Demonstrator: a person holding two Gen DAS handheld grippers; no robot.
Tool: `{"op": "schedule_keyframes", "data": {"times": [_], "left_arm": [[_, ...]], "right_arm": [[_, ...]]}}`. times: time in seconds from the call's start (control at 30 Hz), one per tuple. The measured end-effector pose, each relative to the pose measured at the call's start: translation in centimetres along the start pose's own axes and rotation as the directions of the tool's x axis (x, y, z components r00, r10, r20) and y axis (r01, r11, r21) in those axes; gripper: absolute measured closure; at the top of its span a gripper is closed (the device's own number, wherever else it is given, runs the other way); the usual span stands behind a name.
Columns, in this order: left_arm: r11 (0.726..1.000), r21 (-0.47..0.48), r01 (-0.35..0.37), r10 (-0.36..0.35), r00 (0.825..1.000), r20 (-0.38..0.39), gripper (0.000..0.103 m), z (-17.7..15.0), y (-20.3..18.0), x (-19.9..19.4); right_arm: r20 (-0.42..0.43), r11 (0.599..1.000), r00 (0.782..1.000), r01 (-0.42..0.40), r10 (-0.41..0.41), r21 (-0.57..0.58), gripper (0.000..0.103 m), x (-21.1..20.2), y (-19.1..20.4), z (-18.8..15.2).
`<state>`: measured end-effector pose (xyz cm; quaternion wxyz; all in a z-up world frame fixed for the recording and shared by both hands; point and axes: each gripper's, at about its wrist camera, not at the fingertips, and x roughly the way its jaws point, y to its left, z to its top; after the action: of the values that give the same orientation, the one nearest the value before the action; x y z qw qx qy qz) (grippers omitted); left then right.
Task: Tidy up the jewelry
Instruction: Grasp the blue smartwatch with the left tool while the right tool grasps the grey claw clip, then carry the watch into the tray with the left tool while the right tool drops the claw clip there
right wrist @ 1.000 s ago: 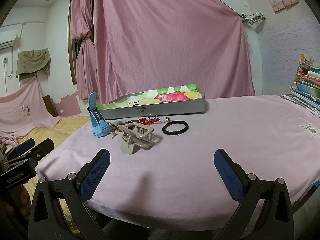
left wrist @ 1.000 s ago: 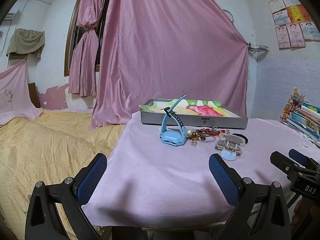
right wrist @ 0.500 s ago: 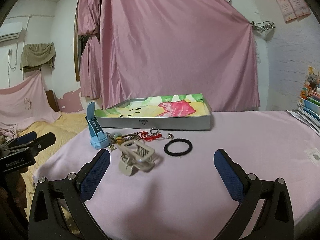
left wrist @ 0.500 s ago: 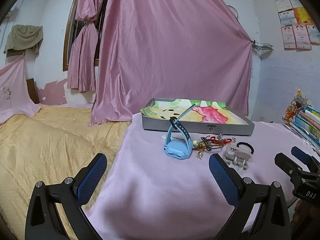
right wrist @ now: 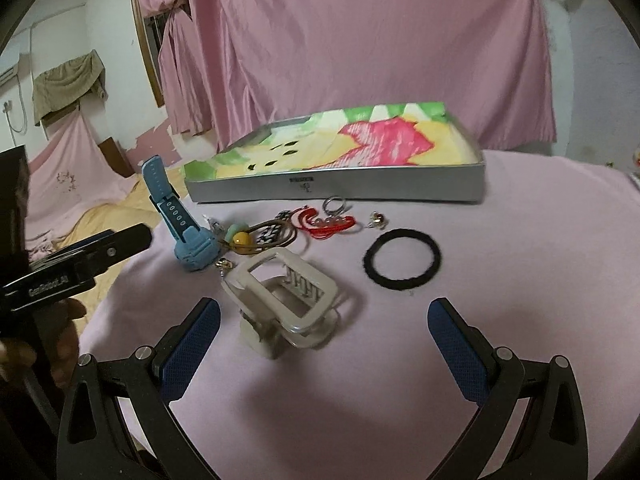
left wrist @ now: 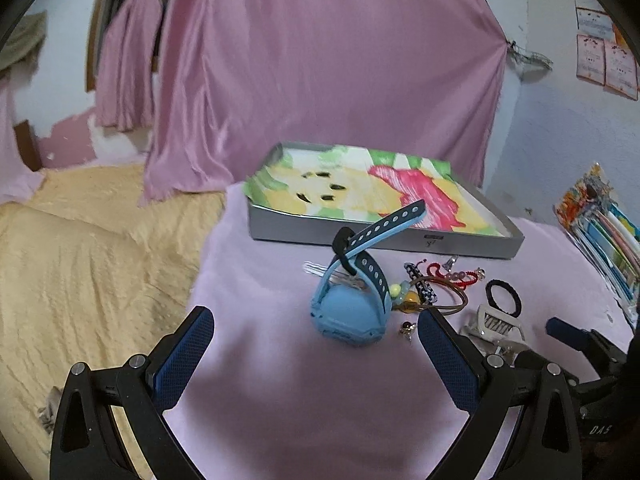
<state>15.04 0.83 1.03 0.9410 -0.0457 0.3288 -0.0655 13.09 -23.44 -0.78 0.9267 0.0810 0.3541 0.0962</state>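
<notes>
A blue watch (left wrist: 352,304) stands on the pink table cloth (left wrist: 280,400), just ahead of my open, empty left gripper (left wrist: 316,356); the watch also shows in the right wrist view (right wrist: 188,236). A beige hair claw (right wrist: 286,300) lies just ahead of my open, empty right gripper (right wrist: 324,340). A black hair band (right wrist: 402,260), a red cord bracelet (right wrist: 328,224), a beaded bracelet (right wrist: 256,238), a ring (right wrist: 334,205) and an earring (right wrist: 378,219) lie before the grey tray (right wrist: 340,184) with a colourful liner.
A bed with a yellow cover (left wrist: 80,264) lies left of the table. Pink curtains (left wrist: 320,72) hang behind. Stacked books (left wrist: 604,236) sit at the table's right edge. The left gripper shows at the left of the right wrist view (right wrist: 76,264).
Both grippers have moved forward and lower over the table; the watch and the hair claw now sit much closer to the fingers. The objects have not moved.
</notes>
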Motion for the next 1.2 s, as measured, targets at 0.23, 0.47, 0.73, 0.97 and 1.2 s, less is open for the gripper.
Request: {"op": "schedule_keyframes", "data": {"times": [0.23, 0.47, 0.73, 0.97, 1.2], "left_arm": [[0.997, 0.036, 0.062, -0.061, 0.998, -0.027, 0.007, 1.3, -0.6, 1.8], [0.994, 0.013, 0.107, -0.106, 0.992, -0.068, 0.049, 2.2, -0.3, 3.4], [0.990, -0.009, 0.139, -0.139, 0.988, -0.074, 0.080, 2.2, -0.2, 3.5], [0.987, -0.018, 0.158, -0.159, 0.986, -0.050, 0.092, 2.0, 0.0, 2.2], [0.983, -0.023, 0.183, -0.183, 0.983, 0.005, 0.093, 3.7, -0.1, 0.3]], "right_arm": [[-0.062, 0.999, 0.997, -0.047, 0.048, 0.013, 0.019, 1.9, 0.6, 0.6], [-0.112, 0.998, 0.991, -0.068, 0.068, 0.008, 0.025, 3.3, 1.5, 1.2], [-0.104, 0.997, 0.991, -0.075, 0.078, 0.033, 0.053, 3.2, 1.1, 1.4], [-0.049, 0.991, 0.990, -0.129, 0.131, 0.047, 0.054, 2.2, 0.8, 1.0], [0.031, 0.989, 0.989, -0.146, 0.146, 0.012, 0.054, 0.5, 0.3, 3.5]]}}
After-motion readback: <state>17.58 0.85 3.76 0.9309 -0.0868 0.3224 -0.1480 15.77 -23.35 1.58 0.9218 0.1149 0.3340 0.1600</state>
